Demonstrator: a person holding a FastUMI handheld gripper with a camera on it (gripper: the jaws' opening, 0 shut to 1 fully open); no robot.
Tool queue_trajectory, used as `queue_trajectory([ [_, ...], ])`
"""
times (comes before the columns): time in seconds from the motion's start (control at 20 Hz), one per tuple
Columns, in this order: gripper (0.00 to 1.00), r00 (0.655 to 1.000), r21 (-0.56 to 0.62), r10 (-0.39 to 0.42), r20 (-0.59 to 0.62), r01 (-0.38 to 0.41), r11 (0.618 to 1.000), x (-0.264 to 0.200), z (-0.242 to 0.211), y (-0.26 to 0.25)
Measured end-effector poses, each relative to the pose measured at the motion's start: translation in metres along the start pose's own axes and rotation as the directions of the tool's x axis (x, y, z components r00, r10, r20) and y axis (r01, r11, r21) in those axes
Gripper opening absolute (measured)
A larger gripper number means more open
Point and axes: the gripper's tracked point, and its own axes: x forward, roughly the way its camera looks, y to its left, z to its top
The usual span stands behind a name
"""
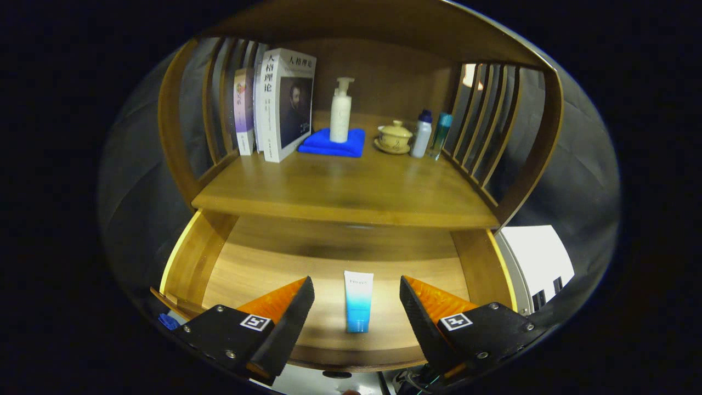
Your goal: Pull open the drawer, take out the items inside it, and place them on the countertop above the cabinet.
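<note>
Both fingers of my gripper [357, 307] stand wide apart and hold nothing, poised above the pulled-out drawer [194, 263]. Between them, lying flat on the drawer floor with its length running away from me, is a blue-and-white tube [358, 302], the one item I can see inside. It sits about midway between the two fingers and touches neither.

To take it well, I judge I should come straight down, keep the tube centred, and close across its narrow width near the middle, since a soft tube could squirt out if pinched at one end.

Just beyond the tube, the front edge of the countertop [345, 192] overhangs the back of the drawer, so I should lift toward myself before rising. Drawer walls flank me on either side.

Up top, books [285, 104], a pump bottle [340, 109] on a blue cloth [334, 144], a lidded cup [394, 136] and two small bottles [430, 133] crowd the back; the front of the wood is free for setting down.
</note>
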Motion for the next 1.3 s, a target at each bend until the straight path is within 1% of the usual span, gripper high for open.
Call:
queue_trajectory([
  [0.15, 0.96, 0.998, 0.028, 0.008, -0.058, -0.007, 1.0, 0.015, -0.007, 0.004],
  [0.2, 0.96, 0.995, 0.037, -0.009, -0.096, 0.013, 0.999, 0.022, -0.014, 0.002],
  [0.25, 0.95, 0.99, 0.041, -0.011, -0.138, 0.016, 0.999, 0.029, -0.023, 0.002],
  [0.4, 0.95, 0.976, 0.04, 0.01, -0.217, -0.001, 0.999, 0.051, -0.044, 0.007],
  [0.55, 0.95, 0.954, 0.026, -0.02, -0.299, 0.029, 0.999, 0.063, -0.067, -0.005],
  [0.75, 0.95, 0.927, 0.067, -0.011, -0.375, 0.039, 0.997, 0.074, -0.088, -0.008],
  [0.85, 0.93, 0.913, 0.074, -0.021, -0.407, 0.056, 0.996, 0.078, -0.097, -0.011],
  [0.95, 0.89, 0.905, 0.083, -0.021, -0.424, 0.062, 0.995, 0.082, -0.103, -0.01],
  [1.05, 0.81, 0.899, 0.09, -0.021, -0.438, 0.067, 0.994, 0.086, -0.106, -0.009],
  [1.2, 0.63, 0.904, 0.112, -0.017, -0.427, 0.071, 0.991, 0.089, -0.103, -0.004],
  [1.25, 0.59, 0.905, 0.103, -0.02, -0.426, 0.07, 0.992, 0.091, -0.105, -0.004],
  [1.3, 0.49, 0.906, 0.095, -0.021, -0.424, 0.068, 0.993, 0.089, -0.102, -0.004],
])
